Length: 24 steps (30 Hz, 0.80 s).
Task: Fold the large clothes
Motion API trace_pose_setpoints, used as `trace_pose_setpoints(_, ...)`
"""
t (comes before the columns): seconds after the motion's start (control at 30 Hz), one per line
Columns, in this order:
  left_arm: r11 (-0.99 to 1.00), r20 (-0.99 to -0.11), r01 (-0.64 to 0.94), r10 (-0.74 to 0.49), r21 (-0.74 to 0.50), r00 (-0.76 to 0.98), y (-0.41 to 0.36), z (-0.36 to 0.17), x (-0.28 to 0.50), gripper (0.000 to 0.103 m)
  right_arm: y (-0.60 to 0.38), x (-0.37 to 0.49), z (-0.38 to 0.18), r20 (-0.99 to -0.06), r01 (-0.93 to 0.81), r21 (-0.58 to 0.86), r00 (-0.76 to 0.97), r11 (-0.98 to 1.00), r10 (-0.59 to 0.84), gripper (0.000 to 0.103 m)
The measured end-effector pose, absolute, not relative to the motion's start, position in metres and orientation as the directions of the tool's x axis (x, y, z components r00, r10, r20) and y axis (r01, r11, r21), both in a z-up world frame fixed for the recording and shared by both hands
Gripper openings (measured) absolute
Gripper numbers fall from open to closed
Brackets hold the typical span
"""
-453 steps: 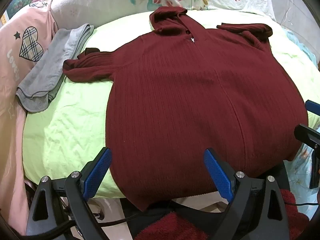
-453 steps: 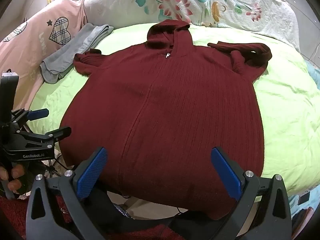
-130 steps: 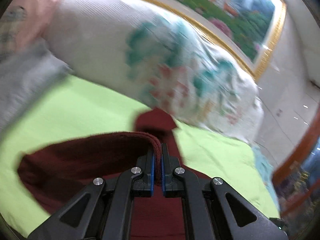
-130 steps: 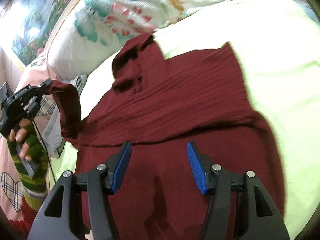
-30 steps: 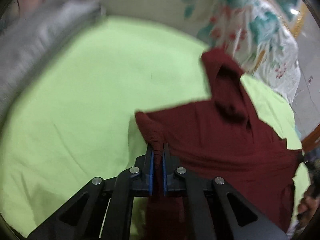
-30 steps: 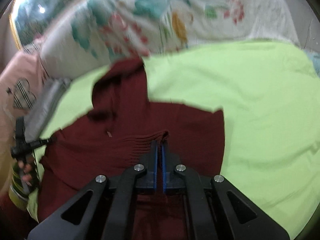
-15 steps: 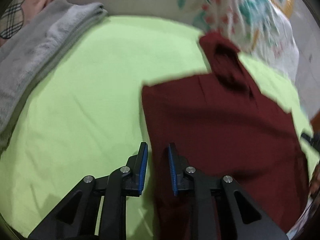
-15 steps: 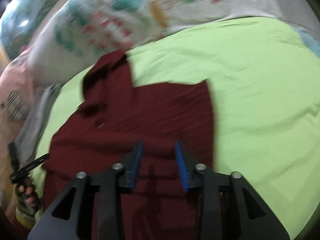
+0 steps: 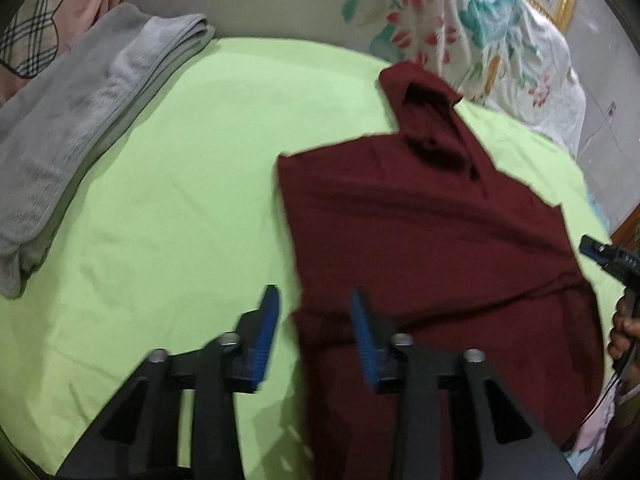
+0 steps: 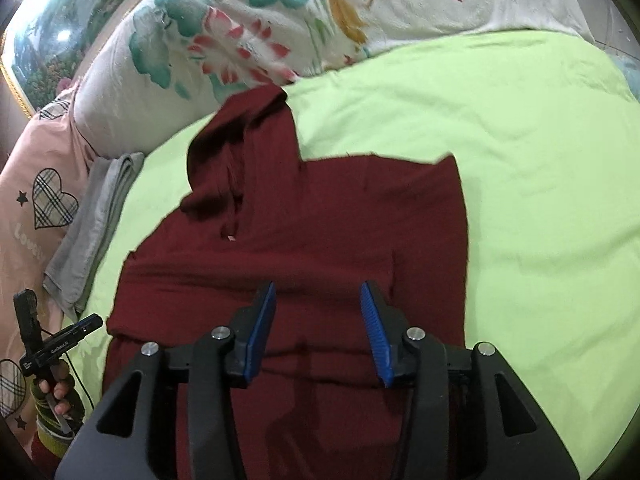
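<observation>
Item: dark red hooded sweater [image 10: 320, 240], lying flat on the green bed sheet [image 10: 540, 160], hood toward the flowered quilt [image 10: 280, 20]. Both sides were already folded in, so the body made a narrow rectangle with straight left and right edges. No sleeve showed outside it.

Left gripper [image 9: 316, 324]: my fingers had just been opening, and they stood apart over the sweater's left edge near the hem, with nothing pinched between them. One finger was over the sheet, the other over the cloth.

Right gripper [image 10: 318, 330]: fingers likewise just opened and released, hovering above the lower middle of the sweater, empty.

Also present: a folded grey garment [image 9: 80, 128] well to the left on the bed, and a pink pillow [image 10: 36, 200] beyond it.

Step in hand, as I judged it: the side folds were laid; the lengthwise fold came next. To do it well I meant to take the two hem corners evenly, one per gripper, biting through all layers so the tucked sleeves stayed in. I would then lift both together and carry the hem up level toward the shoulders, keeping the side edges aligned.
</observation>
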<state>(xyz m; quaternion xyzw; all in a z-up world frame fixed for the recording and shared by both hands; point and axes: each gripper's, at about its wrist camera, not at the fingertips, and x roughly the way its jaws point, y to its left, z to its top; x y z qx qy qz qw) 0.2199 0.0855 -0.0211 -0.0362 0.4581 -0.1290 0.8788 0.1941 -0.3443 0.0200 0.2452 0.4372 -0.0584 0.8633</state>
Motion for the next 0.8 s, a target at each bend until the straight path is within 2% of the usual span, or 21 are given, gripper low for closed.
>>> trace_pose_setpoints(0.23, 0.952, -0.784, 0.225, -0.298, -0.206, 0.544, 0.039, -0.009, 0.263, 0.054, -0.344, 0.24, 0.02, -0.756, 0.27, 0.419, 0.633, 0.867, 0.168, 0.045)
trace_pose_setpoints(0.37, 0.954, -0.781, 0.23, -0.289, -0.191, 0.553, 0.008, -0.001, 0.3, 0.06, -0.352, 0.281, 0.014, -0.738, 0.253, 0.474, 0.637, 0.844, 0.224, 0.045)
trace_pose_setpoints(0.43, 0.958, -0.78, 0.228, -0.275, -0.174, 0.562, -0.008, 0.002, 0.323, 0.066, -0.355, 0.303, 0.012, -0.734, 0.242, 0.48, 0.637, 0.843, 0.235, 0.045)
trace_pose_setpoints(0.5, 0.96, -0.779, 0.23, -0.264, -0.158, 0.568, -0.024, 0.004, 0.348, 0.067, -0.36, 0.33, 0.01, -0.737, 0.23, 0.471, 0.632, 0.851, 0.237, 0.045)
trace_pose_setpoints(0.63, 0.97, -0.773, 0.227, -0.208, -0.085, 0.599, -0.061, 0.008, 0.403, 0.069, -0.37, 0.377, 0.003, -0.747, 0.225, 0.457, 0.622, 0.86, 0.234, 0.045)
trace_pose_setpoints(0.8, 0.964, -0.757, 0.252, -0.099, 0.089, 0.646, -0.112, 0.0, 0.463, 0.07, -0.384, 0.409, -0.004, -0.745, 0.232, 0.471, 0.621, 0.851, 0.244, 0.045)
